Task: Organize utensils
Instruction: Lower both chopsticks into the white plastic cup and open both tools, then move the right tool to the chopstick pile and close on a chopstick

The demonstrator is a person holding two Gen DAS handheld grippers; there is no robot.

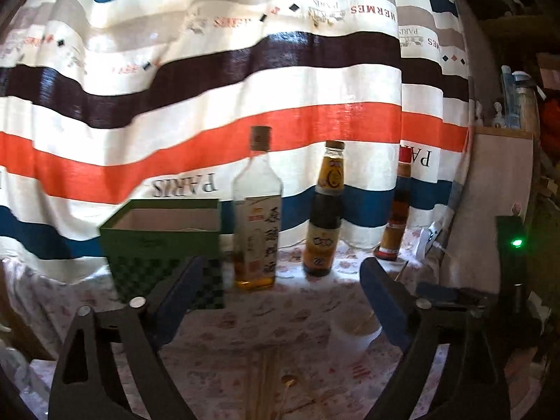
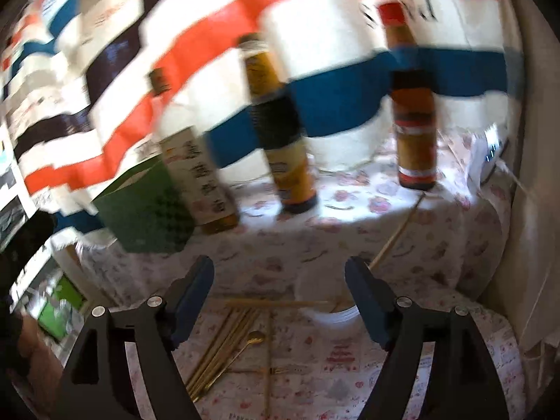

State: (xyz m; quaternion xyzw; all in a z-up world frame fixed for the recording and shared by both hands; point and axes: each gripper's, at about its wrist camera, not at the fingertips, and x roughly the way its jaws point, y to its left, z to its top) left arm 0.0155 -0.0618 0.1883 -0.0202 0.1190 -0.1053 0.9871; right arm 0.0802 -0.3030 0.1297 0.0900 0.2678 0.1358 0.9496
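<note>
Item count, tabletop

Three bottles: clear bottle (image 1: 257, 210), dark sauce bottle (image 1: 323, 217), red-capped bottle (image 1: 393, 217). One green box (image 1: 164, 241). One white cup (image 1: 353, 332). One gold spoon (image 2: 245, 348). One gold fork (image 2: 266, 371). Chopsticks (image 2: 276, 303): blurred, number indeterminate.

Shiny gold metal utensils (image 2: 224, 346) on matt printed tablecloth (image 2: 315, 245); glossy glass bottles (image 1: 257, 217).
</note>
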